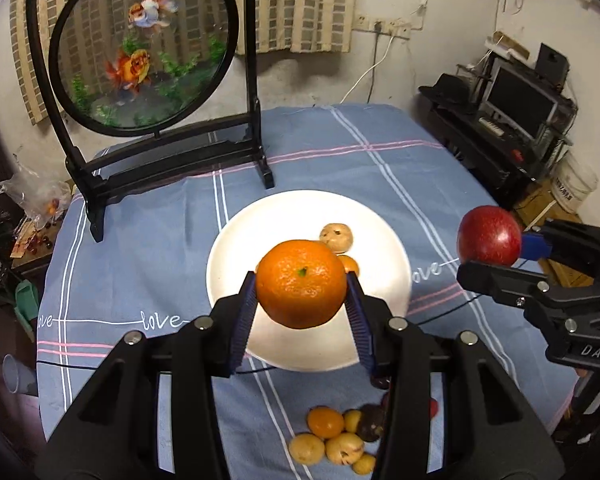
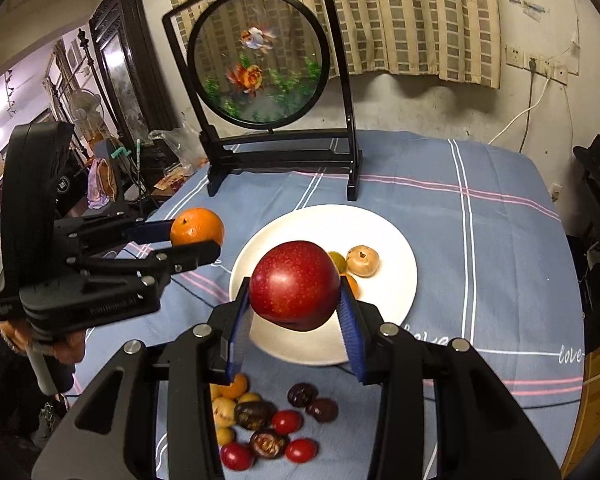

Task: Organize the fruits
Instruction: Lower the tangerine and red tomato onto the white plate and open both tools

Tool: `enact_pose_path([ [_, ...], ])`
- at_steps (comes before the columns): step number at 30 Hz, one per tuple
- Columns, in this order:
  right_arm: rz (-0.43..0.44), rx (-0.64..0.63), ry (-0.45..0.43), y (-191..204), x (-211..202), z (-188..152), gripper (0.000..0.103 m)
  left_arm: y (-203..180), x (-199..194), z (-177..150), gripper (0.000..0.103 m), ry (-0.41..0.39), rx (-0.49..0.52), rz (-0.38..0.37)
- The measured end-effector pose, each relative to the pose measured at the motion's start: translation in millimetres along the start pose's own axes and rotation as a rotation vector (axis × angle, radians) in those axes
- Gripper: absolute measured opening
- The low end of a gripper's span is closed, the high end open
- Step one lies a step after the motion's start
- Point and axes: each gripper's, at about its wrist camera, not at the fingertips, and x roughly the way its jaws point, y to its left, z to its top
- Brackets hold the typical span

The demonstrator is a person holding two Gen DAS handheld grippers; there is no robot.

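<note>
Orange [image 1: 302, 283]: clamped in left tool [image 1: 302, 304], tilted down; apple [image 2: 295, 290]: clamped in right tool [image 2: 296, 312]; both above plate [image 1: 236, 240]

A round goldfish screen [image 1: 140, 44] in a black stand [image 1: 172, 156] stands upright at the far edge of the tabletop [image 1: 400, 168], under a blue plaid cloth [image 2: 480, 240]; a checked curtain [image 2: 420, 16] hangs behind

Plate [image 1: 236, 248] sits mid-table [image 1: 380, 184], three small fruits [image 1: 336, 237] on its far right part. Screen [image 1: 140, 44] stands behind plate, toward table's far left. Fruit pile [image 2: 260, 420] lies on table in front of plate. Orange [image 1: 302, 283] held above plate's near edge; apple [image 2: 295, 285] held above plate, right of orange.
</note>
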Motion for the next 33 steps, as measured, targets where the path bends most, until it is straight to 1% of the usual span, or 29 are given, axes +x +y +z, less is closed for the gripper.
enact_pose_path([
  [4, -0.003, -0.014, 0.034, -2.9, 19.2, 3.6, 0.041, 3.3, 21.5, 5.2, 0.044, 0.031, 0.004, 0.033],
  [8, -0.004, -0.014, 0.076, -10.0, 41.5, 5.8, 0.041, 7.1, 40.3, 8.2, 0.044, 0.056, 0.003, 0.034],
  [17, -0.002, -0.004, 0.137, -24.3, 81.8, 8.7, 0.041, 13.6, 85.0, 16.0, 0.044, 0.118, 0.002, 0.045],
  [25, -0.020, 0.008, 0.206, -38.2, 128.1, 11.0, 0.041, 21.4, 132.0, 22.9, 0.045, 0.198, 0.005, 0.067],
  [29, 0.005, 0.019, 0.228, -41.8, 146.3, 15.6, 0.042, 25.5, 148.6, 24.9, 0.046, 0.225, 0.008, 0.083],
  [30, 0.005, 0.020, 0.236, -42.5, 151.1, 16.6, 0.043, 26.9, 151.7, 25.4, 0.050, 0.230, 0.005, 0.087],
  [32, -0.021, 0.014, 0.249, -43.5, 158.7, 18.1, 0.044, 29.0, 153.2, 26.5, 0.061, 0.220, 0.000, 0.117],
  [33, -0.029, 0.013, 0.254, -44.5, 161.5, 18.9, 0.046, 31.0, 153.4, 27.6, 0.061, 0.216, -0.007, 0.121],
])
